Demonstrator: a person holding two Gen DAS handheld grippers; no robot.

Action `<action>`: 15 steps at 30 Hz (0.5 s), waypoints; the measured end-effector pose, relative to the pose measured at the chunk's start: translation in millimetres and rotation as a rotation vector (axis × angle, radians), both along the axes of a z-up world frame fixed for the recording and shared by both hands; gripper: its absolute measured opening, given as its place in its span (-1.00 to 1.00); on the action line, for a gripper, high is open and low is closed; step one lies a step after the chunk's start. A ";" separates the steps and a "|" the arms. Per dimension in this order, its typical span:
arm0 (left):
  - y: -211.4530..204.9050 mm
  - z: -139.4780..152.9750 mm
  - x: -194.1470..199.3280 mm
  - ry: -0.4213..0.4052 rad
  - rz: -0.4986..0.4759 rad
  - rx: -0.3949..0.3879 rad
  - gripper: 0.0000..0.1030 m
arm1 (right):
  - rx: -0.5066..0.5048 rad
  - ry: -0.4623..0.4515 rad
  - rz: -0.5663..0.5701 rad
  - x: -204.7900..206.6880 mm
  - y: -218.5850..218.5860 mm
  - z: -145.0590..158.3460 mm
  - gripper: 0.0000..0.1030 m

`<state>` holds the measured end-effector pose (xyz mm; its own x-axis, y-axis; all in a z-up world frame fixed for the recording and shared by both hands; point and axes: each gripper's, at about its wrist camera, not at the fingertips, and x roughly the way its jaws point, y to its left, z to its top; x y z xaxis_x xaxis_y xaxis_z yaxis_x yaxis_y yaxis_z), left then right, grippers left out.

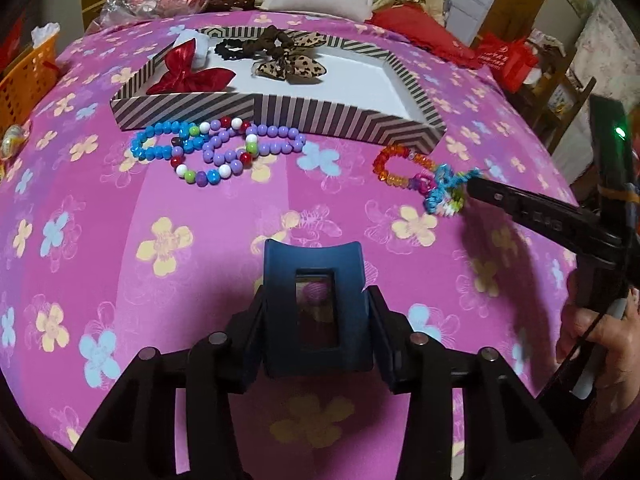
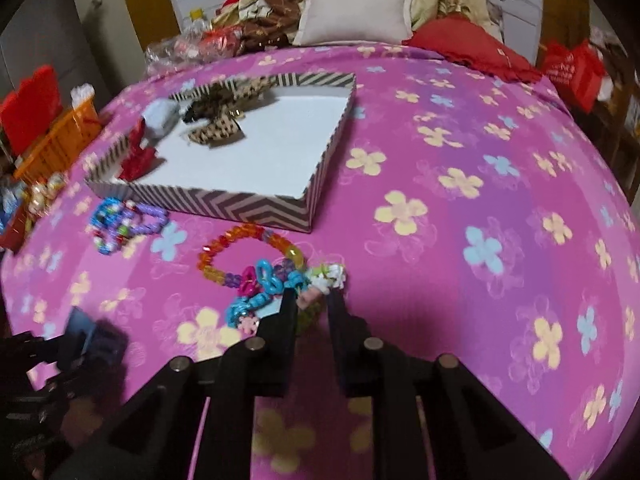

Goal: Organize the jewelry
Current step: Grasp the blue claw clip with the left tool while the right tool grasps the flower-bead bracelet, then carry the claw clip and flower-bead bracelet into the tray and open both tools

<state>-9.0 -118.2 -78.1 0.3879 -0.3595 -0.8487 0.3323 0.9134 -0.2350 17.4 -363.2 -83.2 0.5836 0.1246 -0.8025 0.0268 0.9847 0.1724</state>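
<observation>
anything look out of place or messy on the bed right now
Yes. The bead bracelets lie tangled on the bedspread in front of the striped box instead of inside it, where the bows are. The orange bracelet is also outside, knotted up with coil bands at the right hand-held gripper.

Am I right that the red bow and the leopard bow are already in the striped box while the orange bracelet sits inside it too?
Not quite: the orange bracelet lies on the bedspread in front of the striped box, outside it, as the right wrist view shows. The red bow and leopard bow are indeed in the box.
</observation>
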 end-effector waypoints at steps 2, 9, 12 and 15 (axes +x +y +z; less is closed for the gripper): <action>5.9 3.2 2.2 0.004 0.006 -0.023 -0.44 | 0.030 -0.020 0.004 -10.3 -4.1 12.0 -0.70; 20.3 26.3 5.5 -0.050 0.023 -0.031 -0.44 | 0.083 -0.102 0.022 -35.7 -9.4 54.7 -0.71; 23.5 36.4 6.5 -0.091 0.032 -0.003 -0.44 | 0.084 -0.135 0.040 -40.0 -5.3 71.9 -0.71; 25.4 44.1 10.8 -0.120 0.042 0.016 -0.44 | 0.083 -0.165 0.054 -40.2 -0.1 86.4 -0.71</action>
